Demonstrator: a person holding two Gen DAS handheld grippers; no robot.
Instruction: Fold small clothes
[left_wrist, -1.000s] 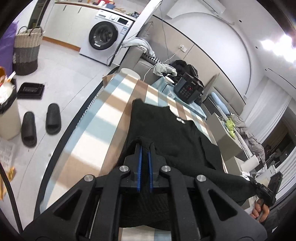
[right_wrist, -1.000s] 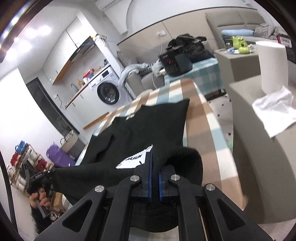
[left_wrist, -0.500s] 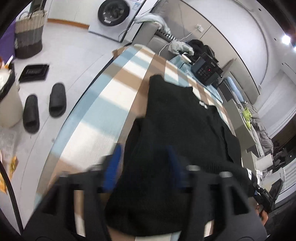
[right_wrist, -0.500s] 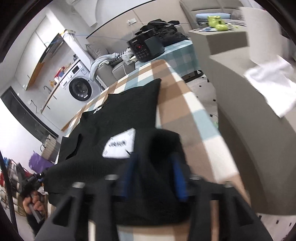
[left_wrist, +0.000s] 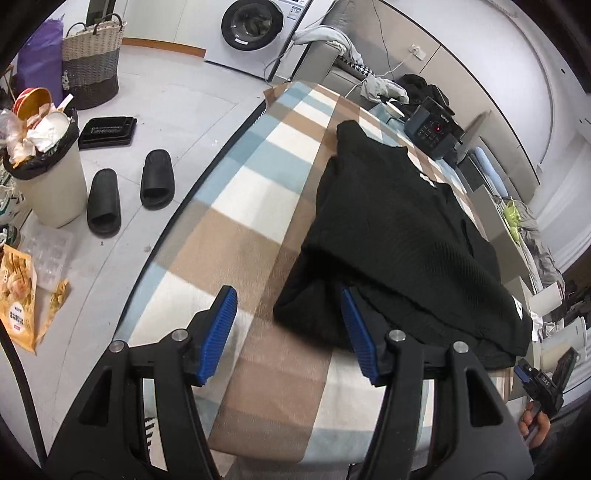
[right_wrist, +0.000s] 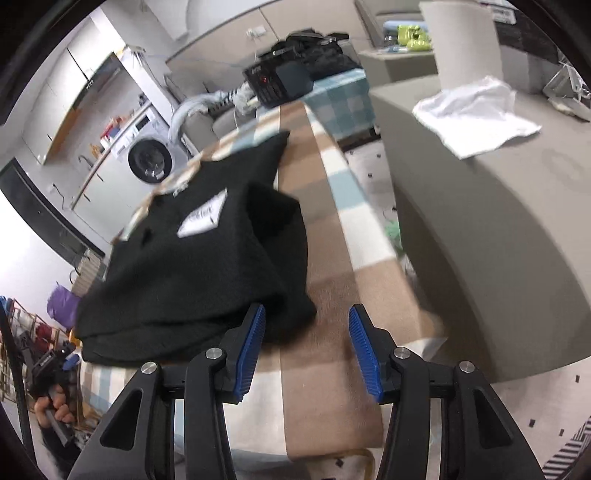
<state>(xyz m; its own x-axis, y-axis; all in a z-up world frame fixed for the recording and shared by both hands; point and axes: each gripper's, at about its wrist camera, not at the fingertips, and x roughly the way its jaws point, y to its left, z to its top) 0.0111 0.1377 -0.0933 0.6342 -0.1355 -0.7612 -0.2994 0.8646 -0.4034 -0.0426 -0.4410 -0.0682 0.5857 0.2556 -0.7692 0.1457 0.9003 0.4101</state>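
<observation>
Black knit sweater (left_wrist: 402, 229) lies on the checked brown, white and blue blanket (left_wrist: 255, 206) covering the table, with its bottom part doubled up over the body so there's a thick folded edge at the near end. White label (right_wrist: 203, 218) shows on top in the right wrist view.

Left gripper (left_wrist: 288, 332) has its blue-padded fingers (left_wrist: 218, 332) well apart with nothing pinched; the folded corner of the sweater sits just in front of them, beside the right-hand pad. Its jaws have just been opening. Right gripper (right_wrist: 308, 347) is the same deal: pads spread, jaws just opened, only blanket between them, the sweater's other near corner right by the left-hand pad.

Off to the side, a pair of black slippers (left_wrist: 129, 192) sits on the floor next to an overflowing beige bin (left_wrist: 48, 184), and a white front-loading washing machine (left_wrist: 255, 29) stands further back.
</observation>
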